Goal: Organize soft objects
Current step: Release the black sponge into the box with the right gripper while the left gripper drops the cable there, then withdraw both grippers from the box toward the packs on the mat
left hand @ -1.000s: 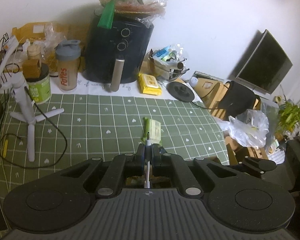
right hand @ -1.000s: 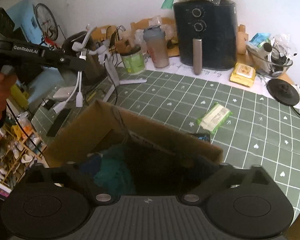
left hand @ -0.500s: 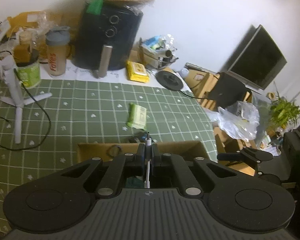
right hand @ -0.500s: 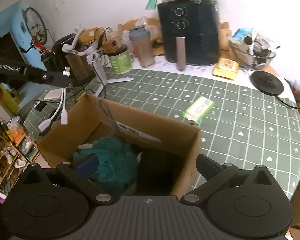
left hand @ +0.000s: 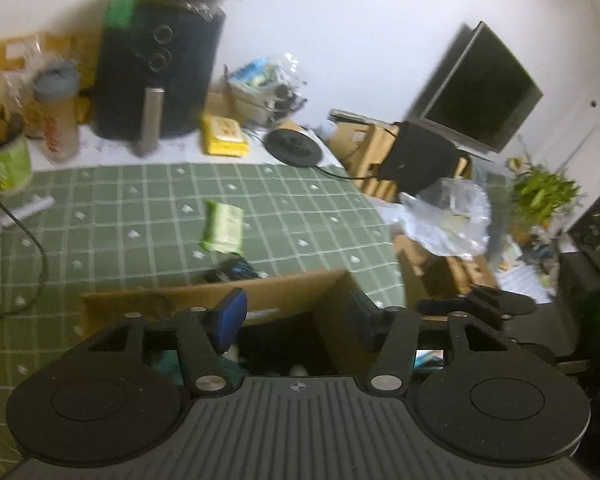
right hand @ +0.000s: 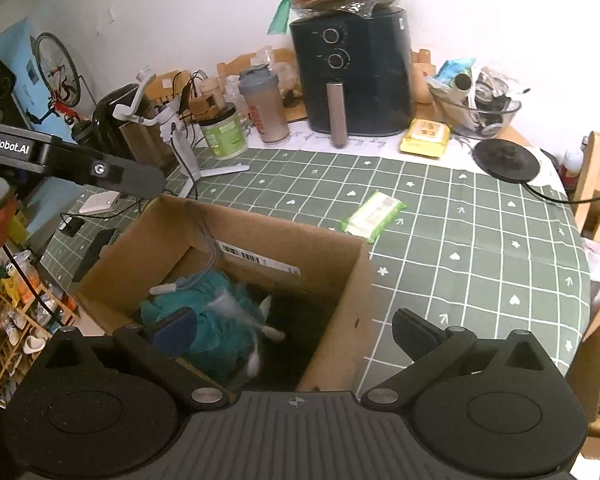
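Since the earlier frame, left gripper (left hand: 296,310) jaws have just been opening, releasing the white cable (right hand: 256,328) into the cardboard box (right hand: 340,312); nothing remains between them. Right gripper (right hand: 296,330) jaws apart, empty. Cable judged light, limp; grasp mid-length.

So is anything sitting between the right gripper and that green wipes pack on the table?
Yes. The open cardboard box stands directly ahead of the right gripper, and its far wall rises between the jaws and the green wipes pack, which lies flat on the checked tablecloth just beyond the box's far corner.
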`<state>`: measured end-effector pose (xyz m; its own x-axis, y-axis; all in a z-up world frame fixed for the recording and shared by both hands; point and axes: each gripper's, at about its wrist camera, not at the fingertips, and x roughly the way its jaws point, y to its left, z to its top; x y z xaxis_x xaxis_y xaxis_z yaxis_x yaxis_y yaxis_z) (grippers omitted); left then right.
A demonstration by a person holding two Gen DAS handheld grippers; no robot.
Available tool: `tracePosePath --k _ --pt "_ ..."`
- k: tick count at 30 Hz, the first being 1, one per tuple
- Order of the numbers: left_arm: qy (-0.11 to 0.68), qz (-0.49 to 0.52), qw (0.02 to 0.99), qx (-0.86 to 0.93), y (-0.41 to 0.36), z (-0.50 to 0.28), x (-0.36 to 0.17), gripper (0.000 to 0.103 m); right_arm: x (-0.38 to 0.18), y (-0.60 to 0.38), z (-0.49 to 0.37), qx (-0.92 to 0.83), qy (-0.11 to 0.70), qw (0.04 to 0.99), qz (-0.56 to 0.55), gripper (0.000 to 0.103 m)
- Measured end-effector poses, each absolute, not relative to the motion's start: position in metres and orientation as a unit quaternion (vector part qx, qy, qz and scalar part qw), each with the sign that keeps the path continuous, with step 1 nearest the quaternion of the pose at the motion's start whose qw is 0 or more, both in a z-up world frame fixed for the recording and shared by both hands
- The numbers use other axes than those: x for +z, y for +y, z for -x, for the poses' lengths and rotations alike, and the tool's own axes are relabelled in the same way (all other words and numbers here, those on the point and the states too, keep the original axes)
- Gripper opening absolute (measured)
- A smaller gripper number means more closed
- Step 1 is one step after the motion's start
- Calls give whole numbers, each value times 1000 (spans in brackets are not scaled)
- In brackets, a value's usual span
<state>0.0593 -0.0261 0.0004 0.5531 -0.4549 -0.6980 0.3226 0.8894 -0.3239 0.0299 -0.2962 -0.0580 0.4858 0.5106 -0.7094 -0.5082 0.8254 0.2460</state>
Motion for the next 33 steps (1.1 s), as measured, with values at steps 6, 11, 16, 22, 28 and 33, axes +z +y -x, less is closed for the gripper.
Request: tracePosePath --k 6,11,16,22,28,33 --pt "428 55 885 -176 -11 -56 -3 55 -66 -302 -28 286 421 861 -17 103" --pt "429 51 891 -143 4 -53 -4 55 -68 -302 -29 288 424 858 -26 103" --pt "433 42 892 -123 16 -50 -6 55 -68 -298 -32 292 424 857 -29 103" --pt "437 49 891 -115 23 -47 -10 55 -66 -296 -37 288 424 858 -25 103" --pt "439 62 889 -112 29 -46 -14 55 -64 -295 -47 280 419 863 -30 103" --pt "440 72 888 -109 35 -48 -16 55 -58 -294 -58 268 408 873 -18 103"
